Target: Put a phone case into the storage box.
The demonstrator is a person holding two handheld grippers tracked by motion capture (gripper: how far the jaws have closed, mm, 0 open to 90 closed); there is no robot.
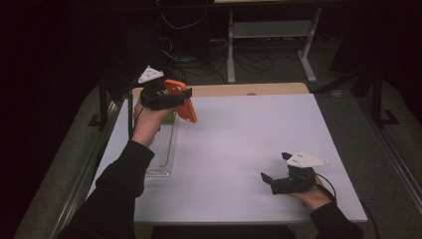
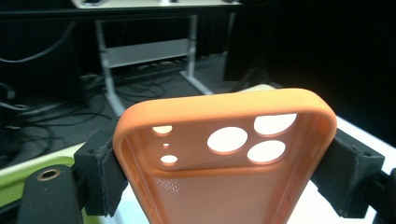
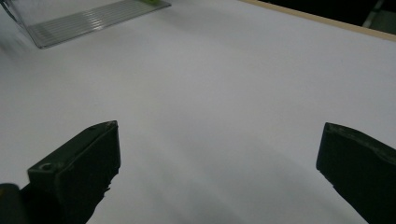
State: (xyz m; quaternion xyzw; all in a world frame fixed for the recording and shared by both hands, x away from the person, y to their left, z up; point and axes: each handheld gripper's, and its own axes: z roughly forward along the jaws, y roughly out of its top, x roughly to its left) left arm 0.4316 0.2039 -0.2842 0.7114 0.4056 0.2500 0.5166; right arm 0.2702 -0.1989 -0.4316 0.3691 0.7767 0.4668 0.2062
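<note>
Dark surroundings frame a white table [image 1: 239,159] with a pale wooden strip along its far edge; behind it stand a light metal frame on the floor and loose cables. Above the table's far left corner, off the surface, the left gripper [image 1: 174,99] holds an orange phone case [image 1: 182,102]. The left gripper view shows this case [image 2: 224,154] from the inside: soft-looking matte material, rounded corners, a raised lip all round, three large round holes grouped for camera lenses, three smaller openings beside them and a fine dotted texture on the inner back. No brand or writing can be read on it. The black jaws press on the case's two long sides, pinching it across its width through grey foam-like pads [image 2: 105,172].

Just below the left hand [image 1: 147,122], along the table's left edge, lies a clear ribbed plastic tray [image 1: 161,149], long and narrow, with something green at its far end; the right gripper view catches the tray [image 3: 88,21] too.

Near the table's near right corner, well apart from the case, the right hand [image 1: 316,196] holds the right gripper [image 1: 275,168] low over the surface. Its black, blocky jaws stand spread with bare tabletop between them.
</note>
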